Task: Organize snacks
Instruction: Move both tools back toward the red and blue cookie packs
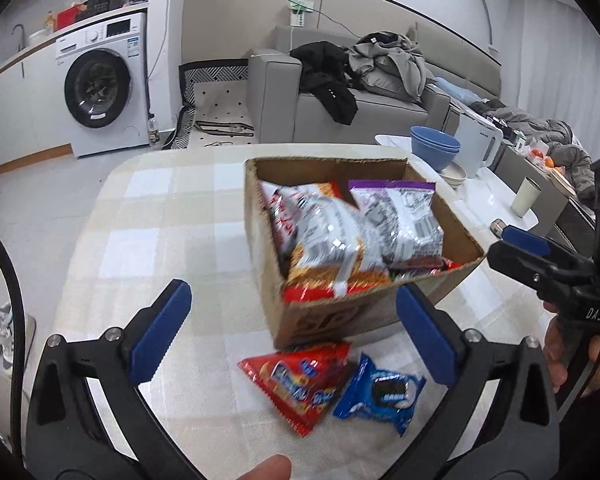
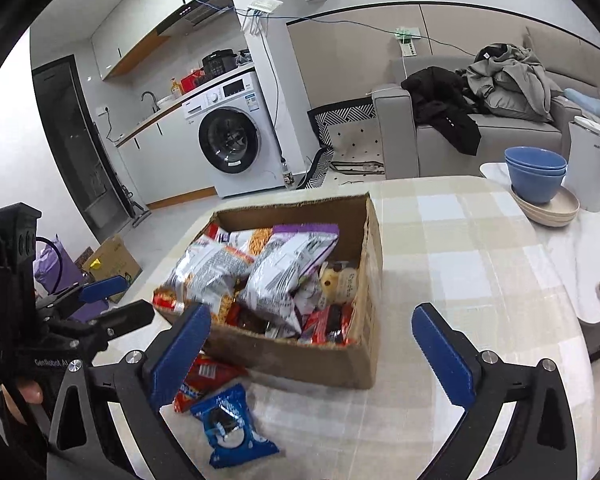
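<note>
An open cardboard box point(image 1: 340, 314) point(image 2: 364, 236) stands on the checked table, filled with several snack bags, among them a silver and purple bag point(image 1: 400, 216) point(image 2: 290, 268). A red snack packet point(image 1: 308, 380) point(image 2: 204, 376) and a blue Oreo packet point(image 1: 384, 394) point(image 2: 230, 428) lie on the cloth just in front of the box. My left gripper point(image 1: 292, 312) is open and empty, above the two loose packets. My right gripper point(image 2: 312, 332) is open and empty, over the box's near wall. It also shows in the left wrist view point(image 1: 516, 244).
Stacked blue bowls point(image 1: 436, 146) point(image 2: 536, 174) on beige plates, a white kettle point(image 2: 592, 160) and a white cup point(image 1: 526, 196) stand on a white side table at the right. A grey sofa with clothes and a washing machine point(image 1: 100, 84) are behind.
</note>
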### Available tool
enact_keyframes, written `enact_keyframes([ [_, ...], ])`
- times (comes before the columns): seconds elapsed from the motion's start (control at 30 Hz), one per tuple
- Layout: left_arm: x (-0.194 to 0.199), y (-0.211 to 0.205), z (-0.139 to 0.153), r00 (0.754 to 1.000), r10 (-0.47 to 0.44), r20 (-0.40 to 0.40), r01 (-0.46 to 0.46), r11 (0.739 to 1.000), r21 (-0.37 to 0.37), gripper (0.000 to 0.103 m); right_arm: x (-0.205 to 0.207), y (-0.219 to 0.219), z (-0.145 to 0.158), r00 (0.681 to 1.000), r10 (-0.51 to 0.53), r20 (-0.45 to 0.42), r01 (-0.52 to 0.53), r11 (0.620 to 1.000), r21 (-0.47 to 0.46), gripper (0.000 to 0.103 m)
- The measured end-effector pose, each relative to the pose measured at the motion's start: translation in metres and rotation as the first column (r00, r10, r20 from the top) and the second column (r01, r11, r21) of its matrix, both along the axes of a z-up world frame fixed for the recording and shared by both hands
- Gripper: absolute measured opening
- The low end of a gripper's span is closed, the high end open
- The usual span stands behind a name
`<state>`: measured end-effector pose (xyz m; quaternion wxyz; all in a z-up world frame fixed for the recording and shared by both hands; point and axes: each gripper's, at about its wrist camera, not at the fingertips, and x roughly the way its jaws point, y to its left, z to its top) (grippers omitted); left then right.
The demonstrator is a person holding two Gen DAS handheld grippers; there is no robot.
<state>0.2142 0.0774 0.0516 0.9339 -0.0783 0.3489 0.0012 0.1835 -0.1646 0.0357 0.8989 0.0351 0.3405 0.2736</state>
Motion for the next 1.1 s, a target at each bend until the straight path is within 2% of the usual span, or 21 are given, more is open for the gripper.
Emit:
enact_keyframes([
  [0.37,-0.049,0.025,-0.036,0.997,0.06,-0.039,-0.061,0.998,-0.01,0.102,-0.032,0.009,-0.031,0.999,0.043,-0.024,-0.044,0.997,-0.066,0.103],
  [0.67,-0.054,0.018,-0.045,0.998,0.031,-0.06,-0.03,0.999,0.021,0.102,-0.044,0.018,-0.054,0.995,0.071,-0.075,-0.078,0.994,-0.082,0.103],
  [1.1,-0.047,0.015,-0.063,0.993,0.028,-0.116,-0.024,0.999,0.036,0.102,-0.049,0.056,-0.086,0.972,0.162,-0.171,-0.191,0.966,-0.171,0.103],
])
